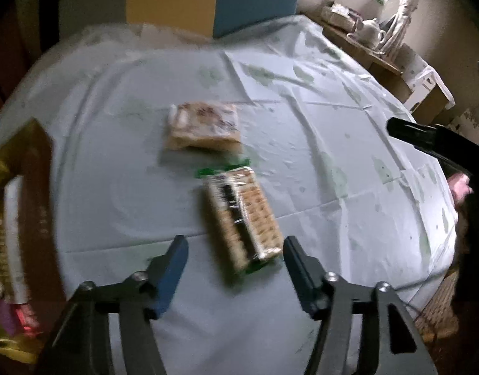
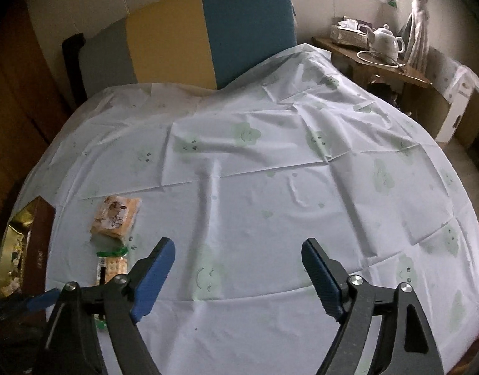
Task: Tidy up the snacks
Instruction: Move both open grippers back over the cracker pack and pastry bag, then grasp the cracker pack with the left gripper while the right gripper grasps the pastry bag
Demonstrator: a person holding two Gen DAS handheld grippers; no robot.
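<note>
Your left hand-held gripper (image 1: 235,251): jaws spread wide, gripping nothing, just above near end of cracker pack (image 1: 242,218). Pack lies flat on bench cloth (image 1: 348,143), green wrapper ends showing, long axis angled away from you. Beyond it, close but apart: tan cookie packet (image 1: 203,126). Brown box (image 1: 36,187) with gold lining at left bench edge, snacks inside, blurred. Your right hand-held gripper (image 2: 238,253): jaws wide apart, holding nothing, over bare cloth, both packs off to its left. Kettle (image 2: 387,42) on side table at far right.
</note>
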